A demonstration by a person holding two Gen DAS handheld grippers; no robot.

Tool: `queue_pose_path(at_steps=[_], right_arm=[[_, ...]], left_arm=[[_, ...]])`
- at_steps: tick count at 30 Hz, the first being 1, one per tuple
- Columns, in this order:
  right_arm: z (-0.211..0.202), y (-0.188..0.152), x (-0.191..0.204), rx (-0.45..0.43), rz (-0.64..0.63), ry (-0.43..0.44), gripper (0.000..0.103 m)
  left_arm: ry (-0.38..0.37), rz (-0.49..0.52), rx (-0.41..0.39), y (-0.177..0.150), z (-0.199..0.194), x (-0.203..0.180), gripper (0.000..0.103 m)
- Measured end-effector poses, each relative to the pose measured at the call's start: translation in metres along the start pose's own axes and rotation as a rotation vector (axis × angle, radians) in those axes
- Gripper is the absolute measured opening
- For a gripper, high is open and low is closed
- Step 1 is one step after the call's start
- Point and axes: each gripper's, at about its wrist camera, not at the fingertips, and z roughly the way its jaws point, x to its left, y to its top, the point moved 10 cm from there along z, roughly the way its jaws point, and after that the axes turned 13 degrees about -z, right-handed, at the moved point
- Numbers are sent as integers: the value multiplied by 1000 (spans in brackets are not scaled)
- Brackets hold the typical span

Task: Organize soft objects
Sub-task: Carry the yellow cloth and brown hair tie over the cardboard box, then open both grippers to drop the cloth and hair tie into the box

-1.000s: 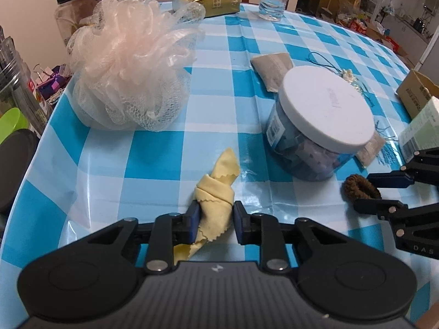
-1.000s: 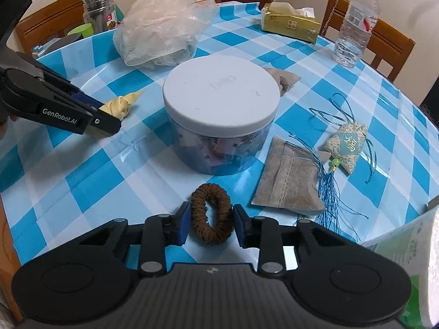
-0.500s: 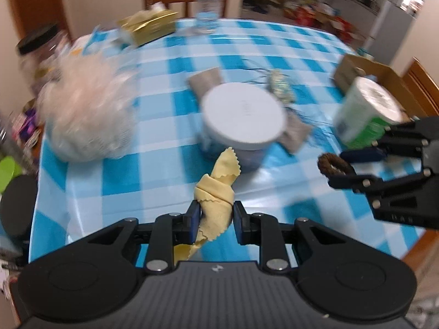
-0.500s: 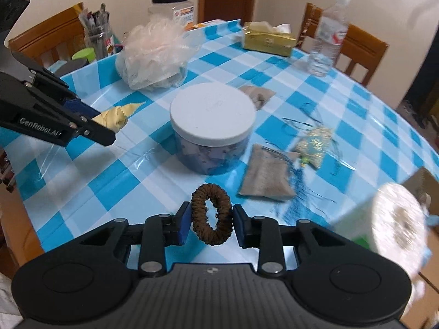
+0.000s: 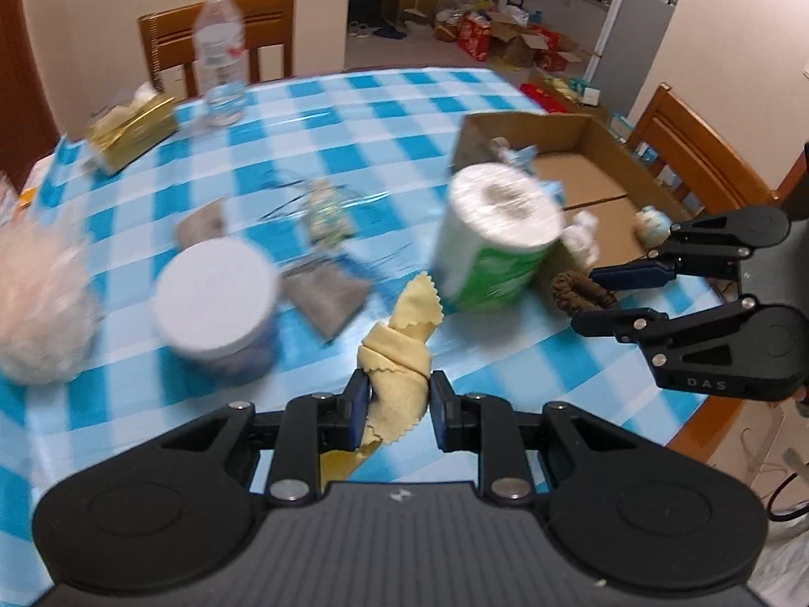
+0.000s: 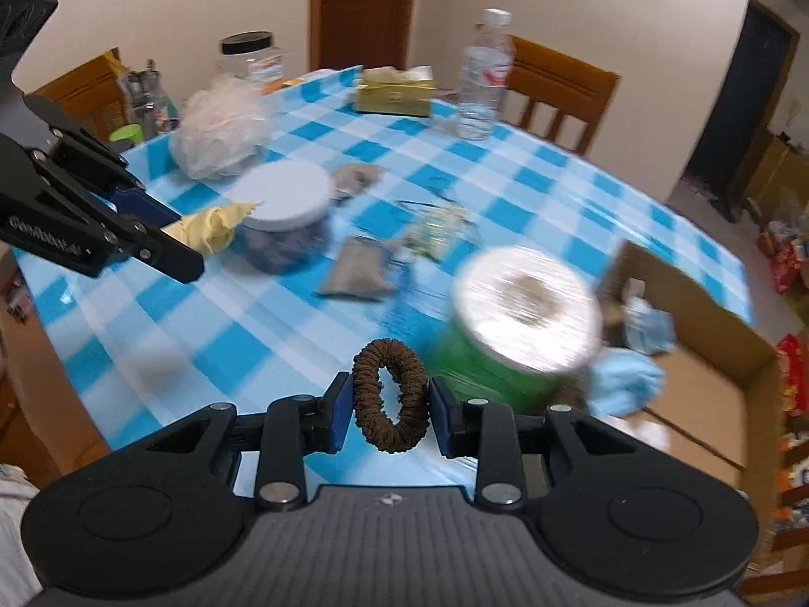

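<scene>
both grippers have come up off the table since a second ago, and the views now take in the box (image 5: 596, 162) at the table's right edge. left gripper (image 5: 397, 404) is clamped on the knotted yellow cloth (image 5: 399, 349); right gripper (image 6: 389, 407) is pinched on the brown scrunchie (image 6: 389, 394); both are held in the air above the checked table (image 5: 354, 111). most of the table is motion-blurred: the paper roll (image 5: 498, 237), white-lidded jar (image 5: 217, 298) and pouches are smeared. the box's far side is cut off in the right view, which alone shows pale blue soft things (image 6: 627, 379) inside. only the left view shows the doorway and clutter beyond. bare table lies in front of the box.
</scene>
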Motion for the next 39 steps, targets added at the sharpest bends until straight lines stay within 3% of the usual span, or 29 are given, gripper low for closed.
queue_pose_path(at_steps=[9, 15, 21, 26, 37, 39], right_arm=[[-24, -54, -93, -5, 25, -109, 37], [-16, -73, -131, -7, 21, -127, 37], [-4, -91, -147, 5, 42, -111, 58], [-7, -101, -148, -8, 79, -97, 83], [-26, -131, -161, -10, 187, -137, 87], [-29, -138, -163, -1, 195, -151, 87]], left_arm=[[-59, 45, -33, 22, 17, -97, 24], [-76, 75, -55, 38, 32, -148, 24], [-78, 78, -75, 53, 48, -182, 24], [-82, 97, -75, 65, 64, -203, 24], [-140, 190, -54, 87, 114, -260, 24], [-150, 209, -49, 89, 122, -273, 30]])
